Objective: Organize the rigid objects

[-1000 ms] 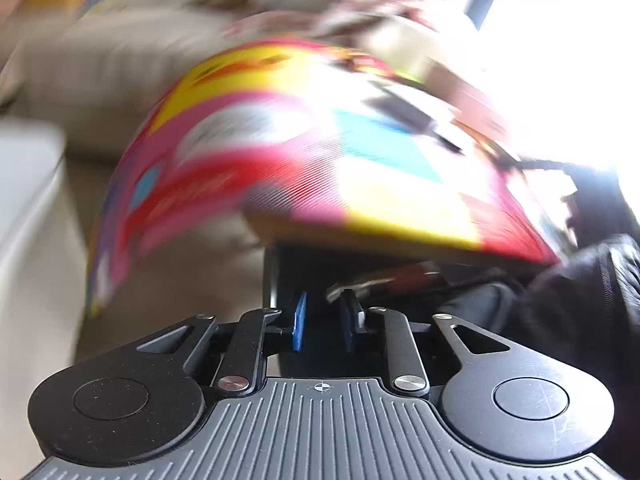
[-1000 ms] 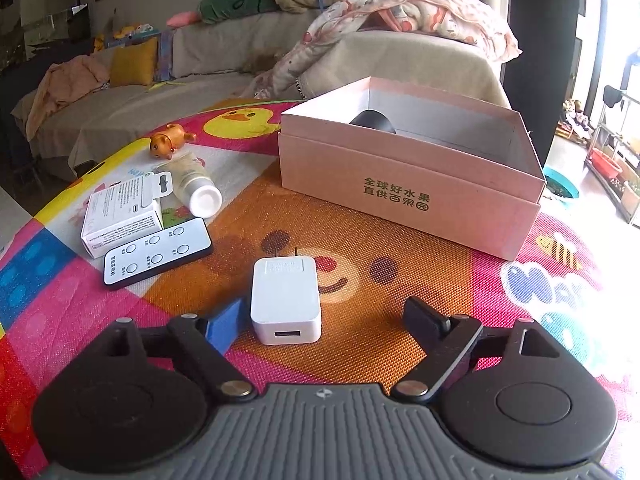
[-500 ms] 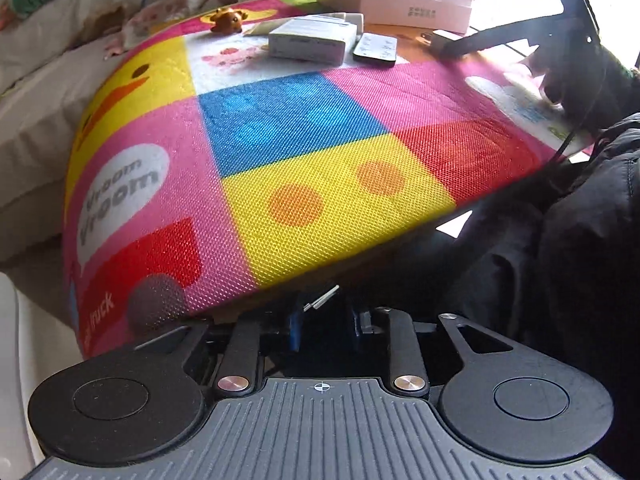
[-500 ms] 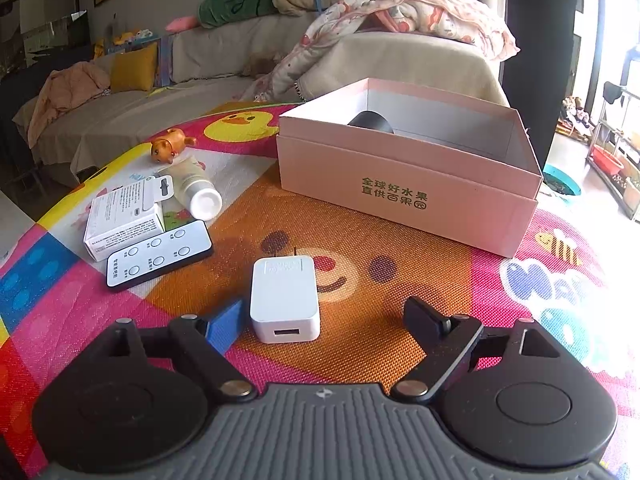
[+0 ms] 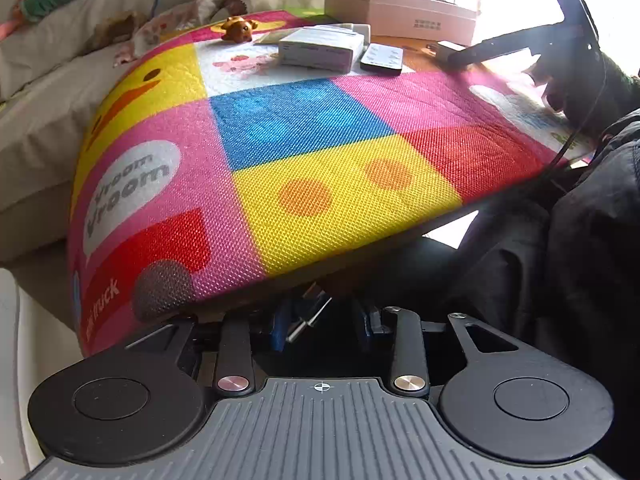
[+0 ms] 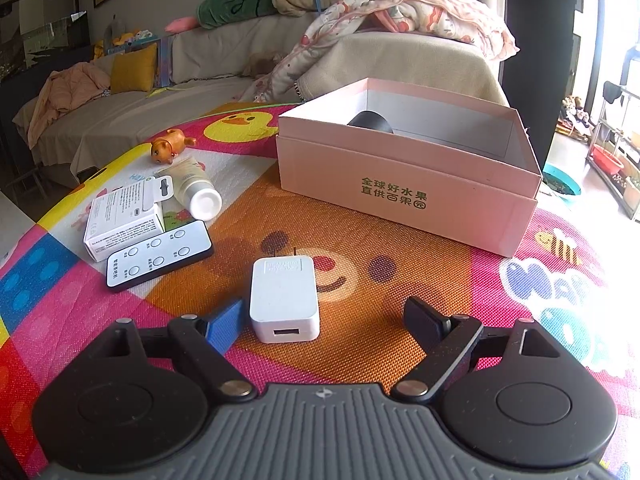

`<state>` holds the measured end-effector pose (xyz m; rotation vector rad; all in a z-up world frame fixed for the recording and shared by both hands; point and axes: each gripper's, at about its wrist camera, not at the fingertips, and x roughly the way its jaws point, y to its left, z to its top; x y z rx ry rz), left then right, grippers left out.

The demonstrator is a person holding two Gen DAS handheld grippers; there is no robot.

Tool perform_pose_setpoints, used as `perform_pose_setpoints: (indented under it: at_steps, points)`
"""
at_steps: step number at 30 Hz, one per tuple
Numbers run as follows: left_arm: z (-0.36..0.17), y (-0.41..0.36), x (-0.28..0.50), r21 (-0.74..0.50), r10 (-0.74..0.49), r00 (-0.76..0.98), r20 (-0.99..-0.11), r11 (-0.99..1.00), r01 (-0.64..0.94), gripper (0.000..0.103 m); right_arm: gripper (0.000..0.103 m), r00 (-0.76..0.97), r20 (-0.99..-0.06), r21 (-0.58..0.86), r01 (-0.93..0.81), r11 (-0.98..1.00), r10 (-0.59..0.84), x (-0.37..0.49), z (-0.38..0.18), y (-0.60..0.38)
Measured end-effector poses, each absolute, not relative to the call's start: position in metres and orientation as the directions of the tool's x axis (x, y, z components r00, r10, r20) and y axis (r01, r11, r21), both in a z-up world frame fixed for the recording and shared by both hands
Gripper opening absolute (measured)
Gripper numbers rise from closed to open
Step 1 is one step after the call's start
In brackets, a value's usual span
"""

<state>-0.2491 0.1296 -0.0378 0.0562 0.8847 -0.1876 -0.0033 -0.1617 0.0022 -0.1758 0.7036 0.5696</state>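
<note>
Spreading wide on the colourful play mat [image 6: 420, 280], right gripper [image 6: 324, 320] with jaws well apart and nothing pinched; white USB charger [image 6: 285, 298] lying flat between the fingers, just beside the blue-padded one at 9 o'clock, clear of the black one at 3 o'clock

Further out at 10 o'clock, black-and-white remote [image 6: 158, 256], touching or nearly touching a small white carton [image 6: 122, 216]; behind these a white-capped tube [image 6: 196, 190] on its side, then an orange toy animal [image 6: 170, 146] near the mat's far edge

At 1 o'clock, open pink box [image 6: 404, 196] with green printed characters, a dark rounded object [image 6: 370, 122] inside, identity unclear

Beyond the mat, beige sofa [image 6: 200, 92] draped with a patterned blanket [image 6: 404, 10]

Hanging below the mat's near edge, left gripper [image 5: 322, 322], jaws opening, a thin pale strip [image 5: 310, 318] between them at a slant; contact with the pads not discernible; dark clothing [image 5: 560, 260] at 3 o'clock
</note>
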Motion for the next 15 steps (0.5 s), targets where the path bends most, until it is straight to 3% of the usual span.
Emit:
perform_pose_setpoints:
  at_steps: [6, 9, 15]
  points:
    - [-0.044, 0.136, -0.257, -0.08, -0.155, 0.64, -0.752, 0.986, 0.145, 0.032, 0.086, 0.623, -0.653, 0.035, -0.542, 0.84, 0.43, -0.003, 0.002, -0.163]
    - [-0.043, 0.14, -0.266, -0.121, -0.164, 0.654, -0.738, 0.986, 0.111, 0.024, 0.086, 0.624, -0.654, 0.035, -0.541, 0.84, 0.428, -0.003, 0.002, -0.162]
    - [-0.018, 0.135, -0.283, -0.121, -0.161, 0.661, -0.733, 0.987, 0.107, 0.024, 0.086, 0.623, -0.651, 0.044, -0.539, 0.841, 0.434, -0.003, 0.002, -0.164]
